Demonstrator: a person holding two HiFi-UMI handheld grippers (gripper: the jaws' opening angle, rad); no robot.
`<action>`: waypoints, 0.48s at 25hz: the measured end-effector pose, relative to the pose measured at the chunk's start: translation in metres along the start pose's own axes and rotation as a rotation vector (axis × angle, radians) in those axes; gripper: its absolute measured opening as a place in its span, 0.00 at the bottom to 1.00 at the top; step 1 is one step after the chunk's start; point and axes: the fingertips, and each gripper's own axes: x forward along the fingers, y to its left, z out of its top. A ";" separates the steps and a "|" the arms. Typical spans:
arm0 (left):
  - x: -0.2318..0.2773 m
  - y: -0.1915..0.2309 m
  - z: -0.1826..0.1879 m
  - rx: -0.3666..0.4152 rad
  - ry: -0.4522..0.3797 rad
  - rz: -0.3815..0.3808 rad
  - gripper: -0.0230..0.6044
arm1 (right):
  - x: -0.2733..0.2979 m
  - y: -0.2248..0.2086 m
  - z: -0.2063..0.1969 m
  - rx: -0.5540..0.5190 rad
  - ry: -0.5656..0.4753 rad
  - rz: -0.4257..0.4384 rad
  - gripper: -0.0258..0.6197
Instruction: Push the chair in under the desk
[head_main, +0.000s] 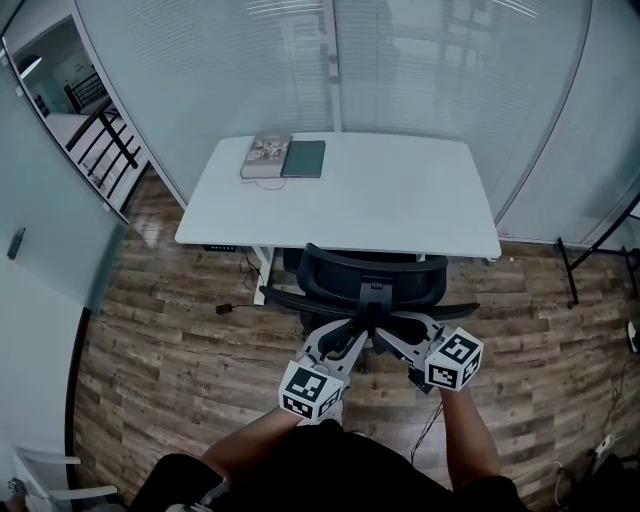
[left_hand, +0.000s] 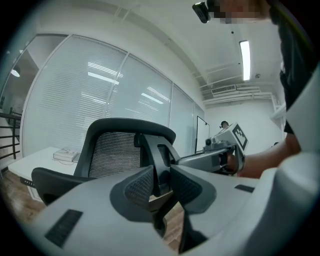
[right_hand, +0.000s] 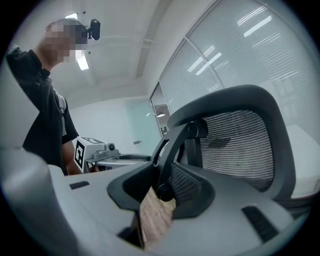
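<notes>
Black mesh office chair (head_main: 372, 272) stands at the near edge of a white worktop (head_main: 400, 195), backrest just outside that edge, its rear toward the person. The head view shows both tools meeting at the middle of that rear, but not their grip. The left gripper view shows the left tool (left_hand: 161, 181) clamped on the chair's curved back spine (left_hand: 149, 150). The right gripper view shows the right tool (right_hand: 161, 186) clamped on the same spine. Only the head view shows a book (head_main: 266, 156) and green notebook (head_main: 304, 159) side by side at the worktop's far left corner, and the wooden floor (head_main: 180, 340) around
</notes>
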 end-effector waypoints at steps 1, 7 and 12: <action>0.000 0.000 0.000 0.003 0.002 -0.001 0.22 | 0.000 0.000 0.001 -0.007 -0.002 -0.005 0.22; 0.002 -0.001 -0.002 0.046 0.022 -0.006 0.24 | 0.000 -0.001 -0.004 -0.069 0.018 -0.049 0.24; 0.002 0.000 -0.001 0.073 0.026 0.023 0.24 | -0.002 -0.003 -0.002 -0.087 0.000 -0.120 0.26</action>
